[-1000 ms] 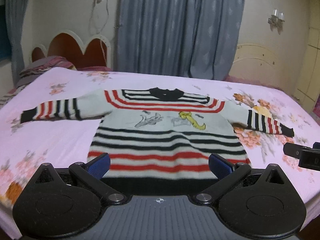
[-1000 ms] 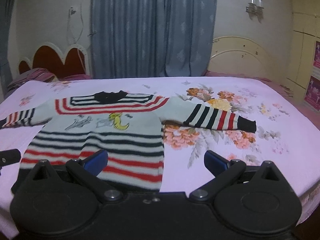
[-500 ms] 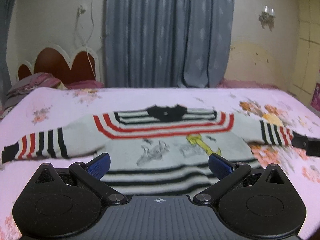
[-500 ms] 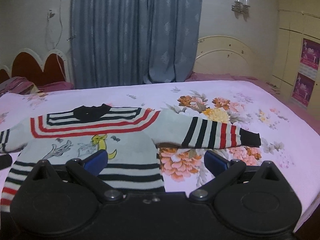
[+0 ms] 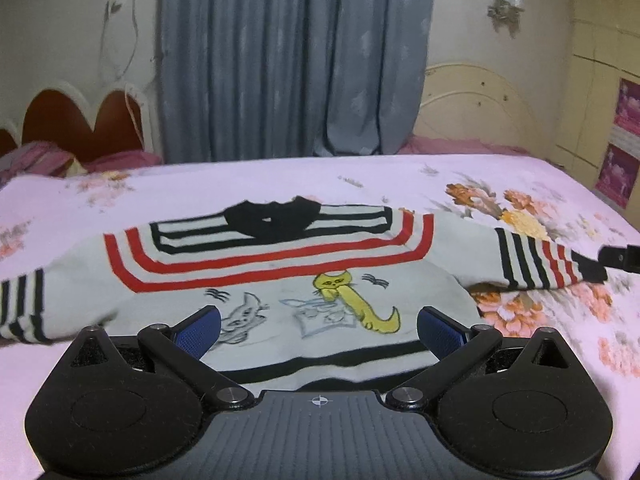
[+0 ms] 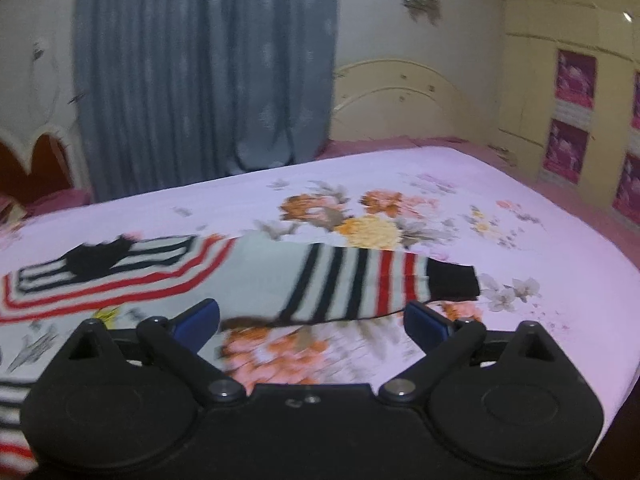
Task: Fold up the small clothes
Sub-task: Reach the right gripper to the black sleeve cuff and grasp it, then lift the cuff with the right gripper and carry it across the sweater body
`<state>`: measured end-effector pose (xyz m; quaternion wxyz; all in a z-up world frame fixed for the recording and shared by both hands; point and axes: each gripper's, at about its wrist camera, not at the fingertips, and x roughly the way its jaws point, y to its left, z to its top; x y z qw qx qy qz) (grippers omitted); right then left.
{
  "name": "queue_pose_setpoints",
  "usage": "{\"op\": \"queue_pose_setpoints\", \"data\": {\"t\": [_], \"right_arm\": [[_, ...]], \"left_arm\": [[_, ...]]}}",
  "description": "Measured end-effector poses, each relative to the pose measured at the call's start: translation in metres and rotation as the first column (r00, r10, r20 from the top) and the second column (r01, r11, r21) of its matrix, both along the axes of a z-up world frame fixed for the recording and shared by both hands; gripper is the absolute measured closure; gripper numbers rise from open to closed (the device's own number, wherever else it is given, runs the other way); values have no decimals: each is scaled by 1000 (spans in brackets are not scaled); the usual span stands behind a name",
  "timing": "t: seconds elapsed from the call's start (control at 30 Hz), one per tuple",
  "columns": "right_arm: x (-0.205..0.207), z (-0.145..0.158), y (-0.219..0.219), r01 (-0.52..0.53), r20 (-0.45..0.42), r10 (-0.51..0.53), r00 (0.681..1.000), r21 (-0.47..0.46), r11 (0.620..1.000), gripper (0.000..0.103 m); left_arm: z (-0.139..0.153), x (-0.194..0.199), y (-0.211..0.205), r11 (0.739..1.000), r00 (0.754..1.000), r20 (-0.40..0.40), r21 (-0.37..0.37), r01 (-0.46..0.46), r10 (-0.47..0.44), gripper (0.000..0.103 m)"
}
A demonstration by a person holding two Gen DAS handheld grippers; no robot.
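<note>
On bed (image 5: 360,176): one striped sweater (image 5: 280,280), flat. Left hand-held gripper (image 5: 318,330) agape, empty; right hand-held gripper (image 6: 312,322) closing, nothing gripped.

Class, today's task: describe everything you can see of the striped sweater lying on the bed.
The sweater is a small knitted top, pale grey-white with black and red stripes across chest and sleeves, a black collar, and drawn animal figures, one a yellow cat. It lies flat and face up on the pink floral bedsheet, sleeves spread to both sides, unfolded. The right sleeve ends in a black cuff. Nothing grips it; only the sheet touches it.
</note>
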<state>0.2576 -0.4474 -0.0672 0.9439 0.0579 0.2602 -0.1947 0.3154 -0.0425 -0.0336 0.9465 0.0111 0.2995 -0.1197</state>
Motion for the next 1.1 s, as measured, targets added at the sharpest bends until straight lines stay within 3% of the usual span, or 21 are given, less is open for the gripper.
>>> {"op": "queue_pose_setpoints", "data": {"t": [0.2,0.4,0.6,0.67,0.77,0.87,0.9,0.93,0.97,1.1], "right_arm": [[31,-31,-89,135,-28,-132,991,123,983,30],[60,-71,-163,206,-74,-193,978,254,945,52],[78,-111,-212,278,-106,-257,961,391,877,59],[78,-116,-222,275,-80,-267,960,423,864,60],[81,-120,-231,272,-43,-282,958,441,855,61],[85,-123,-234,281,-27,-299,954,430,858,70],[86,-123,-234,284,-24,-303,953,425,859,75],[86,-122,-235,288,-22,-307,951,418,862,87],[86,-121,-237,296,-21,-316,949,408,864,90],[88,-118,-240,327,-51,-332,942,361,873,94]], "left_arm": [[-13,37,-43,999,999,-52,44,7,-5,0],[-26,69,-99,996,994,-106,92,21,-11,0],[-40,88,-138,990,988,-152,136,46,-26,0],[-43,94,-147,988,986,-163,147,51,-27,0],[-43,101,-156,987,985,-169,152,53,-26,0],[-40,108,-158,989,986,-168,140,39,-15,0],[-38,110,-156,990,986,-166,136,33,-11,0],[-37,111,-154,991,987,-162,132,27,-5,0],[-35,112,-149,991,988,-157,129,19,2,0],[-34,115,-122,992,988,-152,122,-22,41,0]]}}
